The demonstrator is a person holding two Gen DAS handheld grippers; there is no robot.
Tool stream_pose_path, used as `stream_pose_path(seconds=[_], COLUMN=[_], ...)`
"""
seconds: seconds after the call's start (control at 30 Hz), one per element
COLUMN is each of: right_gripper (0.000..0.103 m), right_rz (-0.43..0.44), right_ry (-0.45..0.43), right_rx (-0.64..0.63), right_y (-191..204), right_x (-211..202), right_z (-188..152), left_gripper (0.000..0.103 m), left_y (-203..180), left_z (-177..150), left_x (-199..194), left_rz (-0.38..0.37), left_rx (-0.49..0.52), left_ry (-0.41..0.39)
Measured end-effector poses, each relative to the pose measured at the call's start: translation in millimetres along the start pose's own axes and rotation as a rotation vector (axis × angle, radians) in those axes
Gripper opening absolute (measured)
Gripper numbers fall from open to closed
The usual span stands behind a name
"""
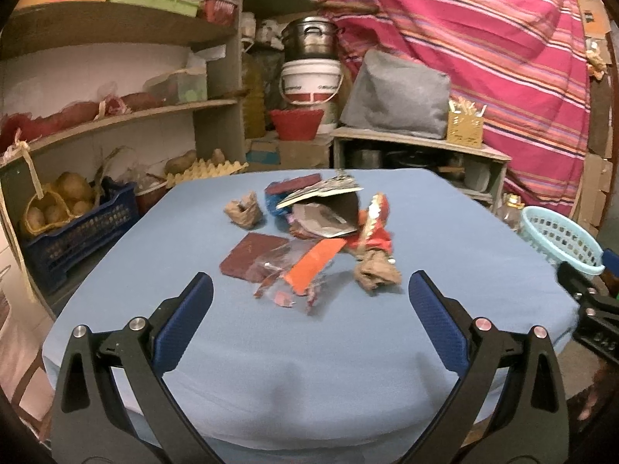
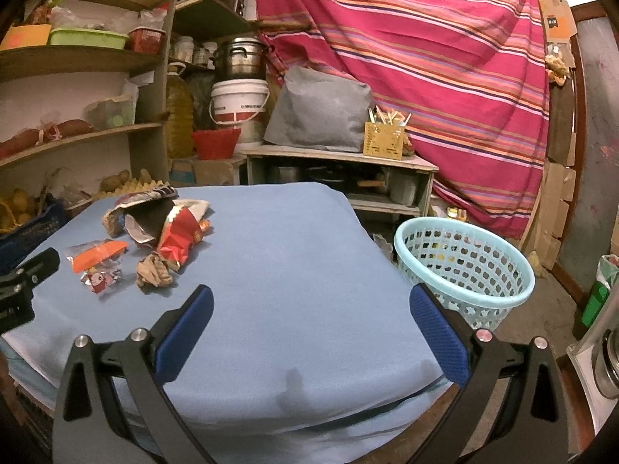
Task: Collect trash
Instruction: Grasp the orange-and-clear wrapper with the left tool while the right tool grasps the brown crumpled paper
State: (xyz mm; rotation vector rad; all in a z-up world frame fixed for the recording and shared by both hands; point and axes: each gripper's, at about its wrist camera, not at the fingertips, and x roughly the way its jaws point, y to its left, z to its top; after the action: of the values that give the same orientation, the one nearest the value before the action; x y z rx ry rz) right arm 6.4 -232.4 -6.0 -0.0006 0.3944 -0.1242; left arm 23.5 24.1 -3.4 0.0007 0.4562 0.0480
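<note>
A: Where are the grippers?
B: The left gripper point(image 1: 309, 301) and right gripper point(image 2: 309, 305) hover wide open, empty, above the table point(image 1: 271, 367).
A: The trash?
B: The wrappers point(image 1: 305, 266) lie mid-table, the paper wad point(image 1: 375, 272) beside them: probably light, crushable, slippery film; pinch a raised fold. The basket point(image 2: 464, 266) stands right.

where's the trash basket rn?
The light blue basket sits on the floor off the table's right edge, right of centre in the right wrist view, below the striped cloth.
</note>
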Motion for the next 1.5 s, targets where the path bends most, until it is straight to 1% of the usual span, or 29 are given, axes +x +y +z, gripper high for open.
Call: stream_pose_path(seconds=[0.1,0.23,0.33,0.47,0.5,0.53,0.63,0.7,0.77,0.83,0.9,0.97,1.03,1.1,1.13,1.2,1.23,1.3,1.4,1.5], right_gripper=[0.099,0.099,0.099,0.099,0.099,0.099,0.099,0.099,0.099,0.099,0.099,0.099,0.099,0.099,0.099,0.099,0.099,0.099,0.099,0.099], right_rz=[-0.031,-0.041,-0.062,-0.05,-0.048,-0.052,-0.047,-0.041,-0.036,-0.032,-0.026,-0.026,-0.031,-0.029,-0.026,-0.028,-0.025,-0.017,0.002,0.017], right_ry=[0.011,0.026,0.044,0.062,0.072,0.085,0.121,0.143,0.161,0.185,0.202,0.212,0.219,0.22,0.219,0.216,0.212,0.206,0.189,0.181], right_rx=[-0.008,-0.013,0.011,0.046,0.051,0.05,0.047,0.05,0.054,0.054,0.049,0.038,0.024,0.015,0.008,-0.005,-0.007,-0.004,0.004,-0.001], right_y=[1,4,4,3,2,3,5,7,9,11,14,18,24,29,33,38,41,46,57,72], right_x=[10,23,34,43,47,51,60,64,68,74,77,80,82,82,82,82,82,82,80,79], right_z=[2,14,24,24,23,22,20,18,15,12,10,9,9,9,11,13,15,20,26,29], left_gripper=[0.098,0.098,0.098,0.098,0.098,0.098,0.097,0.097,0.095,0.086,0.065,0.061,0.059,0.047,0.045,0.028,0.027,0.015,0.012,0.011], left_y=[9,13,14,14,15,15,14,14,14,13,16,19,19,19,19,18,19,20,27,39], left_z=[1,8,12,12,12,12,16,18,18,17,13,11,13,15,15,16,17,18,25,42], left_x=[14,27,37,55,61,64,78,89,98,107,116,121,121,118,118,120,120,119,116,108], left_rz=[-0.004,0.014,0.005,-0.036,-0.056,-0.064,-0.068,-0.093,-0.115,-0.116,-0.135,-0.16,-0.167,-0.187,-0.204,-0.229,-0.237,-0.238,-0.234,-0.189], left_rx=[-0.012,0.014,0.037,0.039,0.036,0.04,0.091,0.107,0.129,0.149,0.141,0.115,0.113,0.116,0.112,0.108,0.109,0.109,0.1,0.113], left_ry=[0.04,0.054,0.055,0.112,0.128,0.13,0.135,0.164,0.173,0.192,0.232,0.258,0.248,0.234,0.233,0.244,0.251,0.251,0.237,0.181])
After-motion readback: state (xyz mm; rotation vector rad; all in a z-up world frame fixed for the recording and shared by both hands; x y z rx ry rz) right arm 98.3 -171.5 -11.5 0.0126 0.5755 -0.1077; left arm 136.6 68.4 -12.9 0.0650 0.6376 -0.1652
